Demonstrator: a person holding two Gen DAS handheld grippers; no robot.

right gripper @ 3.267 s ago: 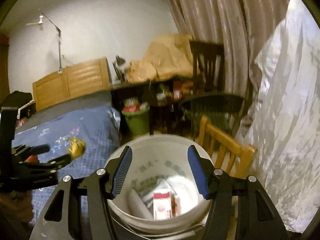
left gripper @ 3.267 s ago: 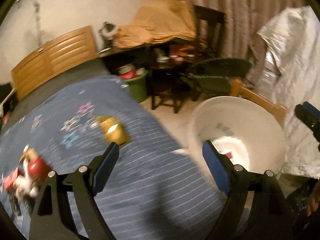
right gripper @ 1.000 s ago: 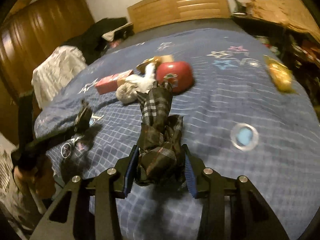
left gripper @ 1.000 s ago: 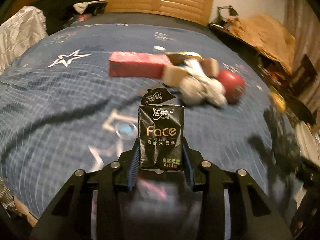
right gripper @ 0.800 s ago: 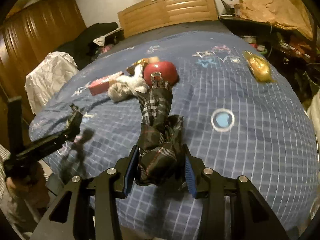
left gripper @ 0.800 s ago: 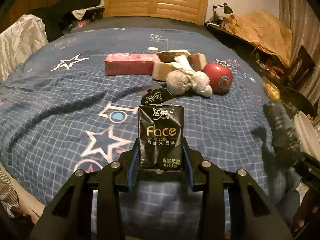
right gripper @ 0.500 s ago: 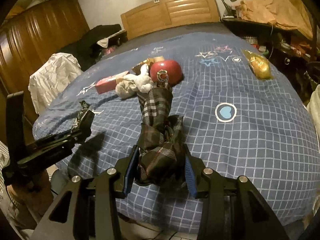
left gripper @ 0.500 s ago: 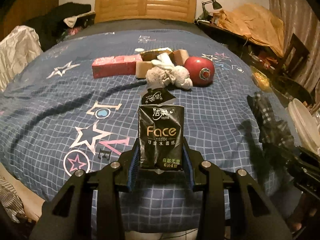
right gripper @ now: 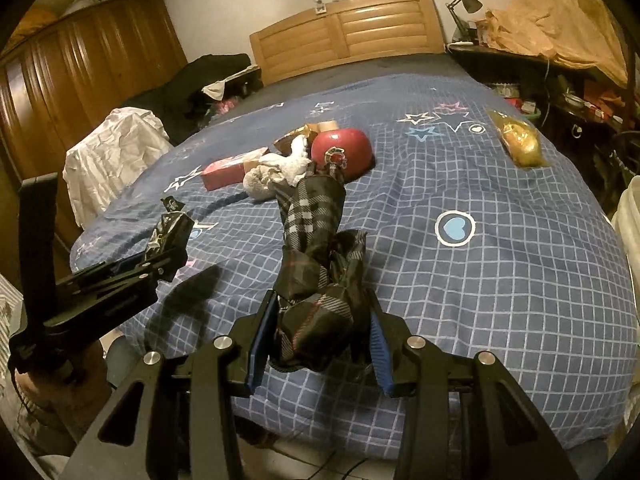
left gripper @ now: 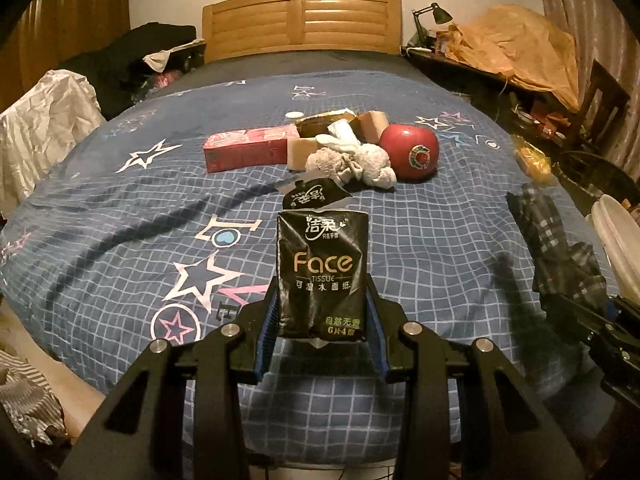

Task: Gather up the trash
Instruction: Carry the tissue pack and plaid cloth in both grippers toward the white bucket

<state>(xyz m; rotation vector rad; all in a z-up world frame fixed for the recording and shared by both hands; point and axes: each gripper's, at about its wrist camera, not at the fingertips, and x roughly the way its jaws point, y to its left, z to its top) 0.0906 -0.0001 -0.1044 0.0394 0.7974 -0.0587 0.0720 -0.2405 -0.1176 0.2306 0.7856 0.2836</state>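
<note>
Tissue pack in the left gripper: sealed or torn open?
Torn open. The tissue pack has a ragged top edge with a loose flap sticking up above it, while the left gripper clamps its lower part.

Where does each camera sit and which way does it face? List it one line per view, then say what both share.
Left wrist: sits on the left gripper, facing down the bed toward the headboard; its black fingers clamp a black tissue pack.
Right wrist: sits on the right gripper, facing the same way from further right; its fingers clamp a plaid folded umbrella, and a hand shows at left.
Shared: red apple-shaped box, grey plush toy, pink box, and each view shows the other gripper.
</note>
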